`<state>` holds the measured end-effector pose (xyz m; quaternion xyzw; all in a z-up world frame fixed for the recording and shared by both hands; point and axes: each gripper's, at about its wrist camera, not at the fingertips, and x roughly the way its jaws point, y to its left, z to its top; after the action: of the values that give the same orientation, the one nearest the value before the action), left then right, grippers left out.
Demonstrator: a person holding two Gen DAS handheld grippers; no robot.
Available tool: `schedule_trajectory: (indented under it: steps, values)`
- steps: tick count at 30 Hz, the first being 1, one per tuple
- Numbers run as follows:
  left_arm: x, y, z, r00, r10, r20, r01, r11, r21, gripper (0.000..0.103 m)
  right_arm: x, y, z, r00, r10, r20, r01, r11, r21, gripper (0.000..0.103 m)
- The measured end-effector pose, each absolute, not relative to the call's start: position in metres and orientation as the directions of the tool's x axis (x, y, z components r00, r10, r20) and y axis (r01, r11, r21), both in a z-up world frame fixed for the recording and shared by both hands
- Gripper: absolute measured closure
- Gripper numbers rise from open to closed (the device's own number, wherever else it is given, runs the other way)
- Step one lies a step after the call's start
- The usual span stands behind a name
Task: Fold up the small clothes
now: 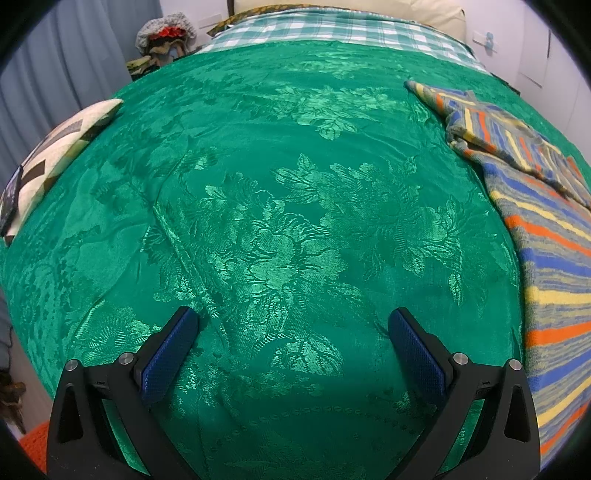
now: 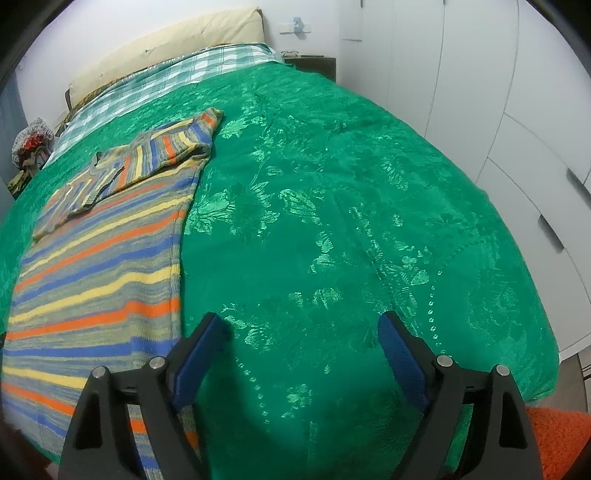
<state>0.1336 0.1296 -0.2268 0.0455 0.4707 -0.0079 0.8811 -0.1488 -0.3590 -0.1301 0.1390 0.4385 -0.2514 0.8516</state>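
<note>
Nearest in the left wrist view, the left gripper [image 1: 293, 319] with black arms and blue textured pads stands released, its jaws spread wide over bare cloth with nothing between them. The right gripper [image 2: 297, 321] of the same build is likewise spread wide and empty; its left pad hangs just beside the edge of the garment.

Both hover over the shiny green floral-damask bedspread [image 1: 266, 206]. The task's thing, a knitted sweater striped in grey, blue, yellow and orange [image 2: 99, 266], lies flat on it between the two grippers: to the right of the left gripper and to the left of the right one. Its long axis runs from the near edge of the bed away toward the headboard, with the hem end closest and a sleeve folded across the body at the far end. The right gripper appears nearer to it, almost at its near long edge, so the coming grasp probably falls to that side, with the left needing a wider sideways reach.

Farther off lie a green-and-white checked sheet [image 1: 332, 29] and a cream pillow [image 2: 173, 48].
</note>
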Motion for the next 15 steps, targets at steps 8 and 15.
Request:
schedule_trajectory:
  steps: [8, 15]
  values:
    - [0.1332, 0.1287, -0.2273, 0.558, 0.03, -0.829, 0.057, 0.996, 0.075, 0.0, -0.1473, -0.358, -0.1311, 0.486, -0.309, -0.817, 0.548, 0.837, 0.009, 0.016]
    - [0.1335, 0.1286, -0.2274, 0.56, 0.031, -0.828, 0.057, 0.995, 0.076, 0.0, -0.1474, -0.3581, -0.1311, 0.486, -0.31, -0.817, 0.548, 0.836, 0.009, 0.016]
